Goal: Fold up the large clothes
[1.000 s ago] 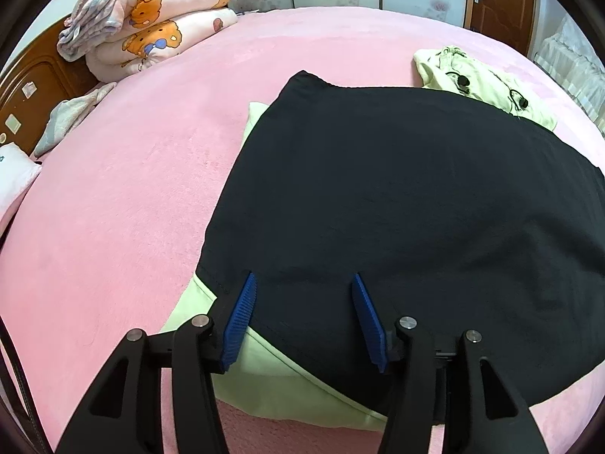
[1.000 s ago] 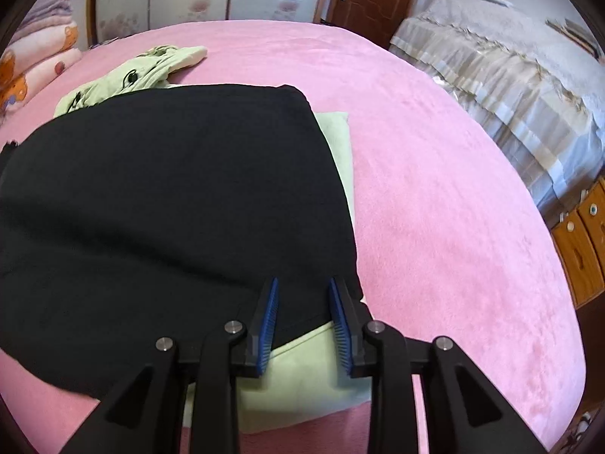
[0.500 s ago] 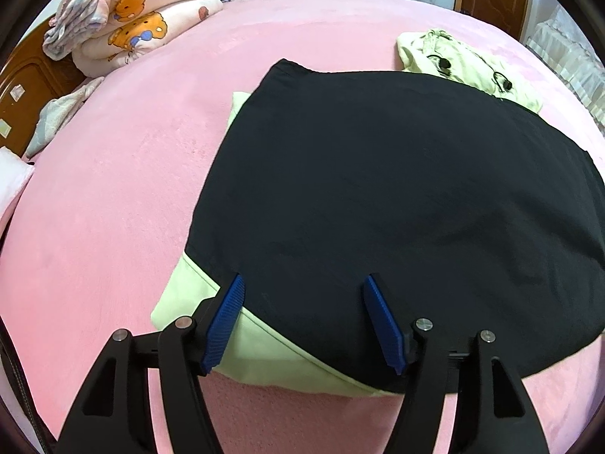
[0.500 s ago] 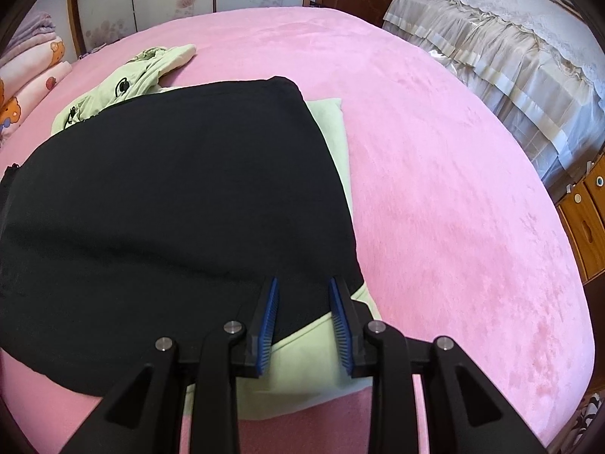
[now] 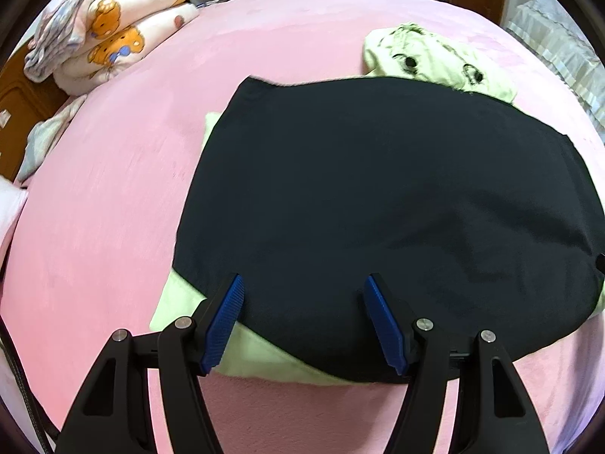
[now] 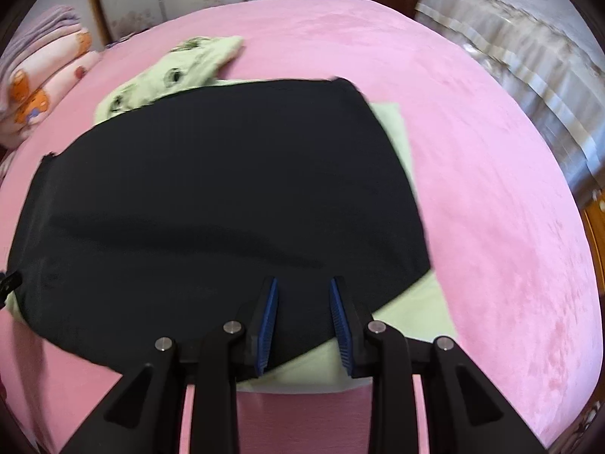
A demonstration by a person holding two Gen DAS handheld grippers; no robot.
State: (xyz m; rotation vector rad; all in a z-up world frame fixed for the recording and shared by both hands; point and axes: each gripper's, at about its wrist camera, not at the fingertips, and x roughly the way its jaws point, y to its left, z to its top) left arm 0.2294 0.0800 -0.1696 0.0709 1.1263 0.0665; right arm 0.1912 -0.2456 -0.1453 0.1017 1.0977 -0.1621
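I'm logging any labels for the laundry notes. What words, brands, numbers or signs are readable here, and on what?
No readable text in either view.
Black garment: plain, no label or print shows.
Light green garment behind it: a printed pattern only, no letters.
Folded blankets: cartoon bear pictures, no words.
Wooden headboard: small pale stickers, too small to read.

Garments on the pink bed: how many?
3. Black garment spread in the middle; pale green cloth under it, showing at its edges; crumpled green garment beyond. More may lie hidden beneath.
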